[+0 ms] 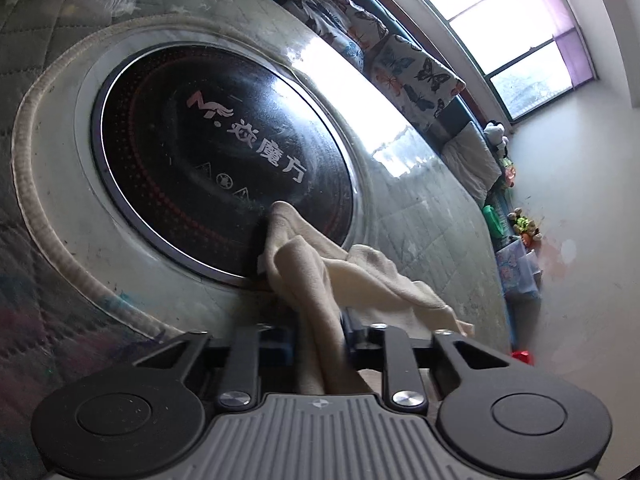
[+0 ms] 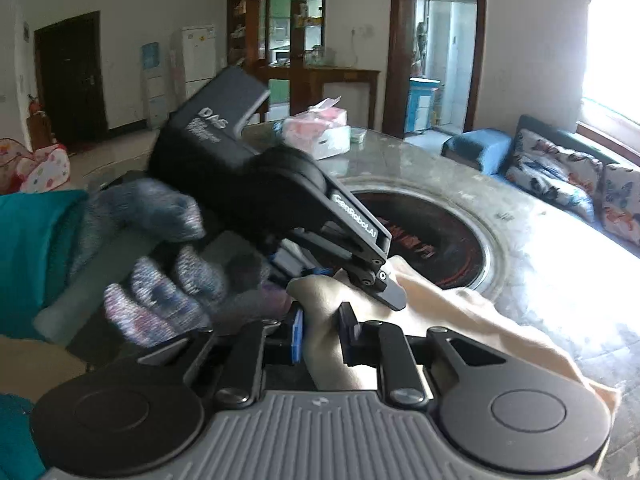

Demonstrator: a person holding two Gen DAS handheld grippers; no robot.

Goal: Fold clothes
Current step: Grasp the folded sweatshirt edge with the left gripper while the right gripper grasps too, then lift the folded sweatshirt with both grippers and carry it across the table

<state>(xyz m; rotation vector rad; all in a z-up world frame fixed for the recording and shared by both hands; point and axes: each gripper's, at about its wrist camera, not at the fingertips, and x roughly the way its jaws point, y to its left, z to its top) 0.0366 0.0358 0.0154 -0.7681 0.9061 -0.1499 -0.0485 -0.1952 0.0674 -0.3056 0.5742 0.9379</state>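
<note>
Left wrist view: left gripper (image 1: 316, 332) clenching a bunched fold of the cream cloth (image 1: 320, 276), fabric running up between the two fingers and spilling forward and to the right. Cloth lying across the near rim of the round black hotplate (image 1: 208, 152) set into the table (image 1: 420, 220), tip of the fabric reaching onto the dark glass. Butterfly-print cushions (image 1: 404, 68) lining the sofa beyond the table edge, window (image 1: 520, 24) glaring above them. Right wrist view: right gripper (image 2: 322, 338) grasping another bunch of the same cream cloth (image 2: 460, 312), blue pad (image 2: 297, 336) pressing against it on one side, the rest trailing off to the right over the table (image 2: 560, 248). Left gripper (image 2: 352, 276) angling down from upper left, its tips meeting the cloth just above the right gripper's grip. Gloved left hand (image 2: 168, 248) wrapping its handle, teal sleeve (image 2: 36, 256) behind. Tissue box (image 2: 320, 132) sitting on the far side of the table, hotplate (image 2: 432, 236) showing between.
</note>
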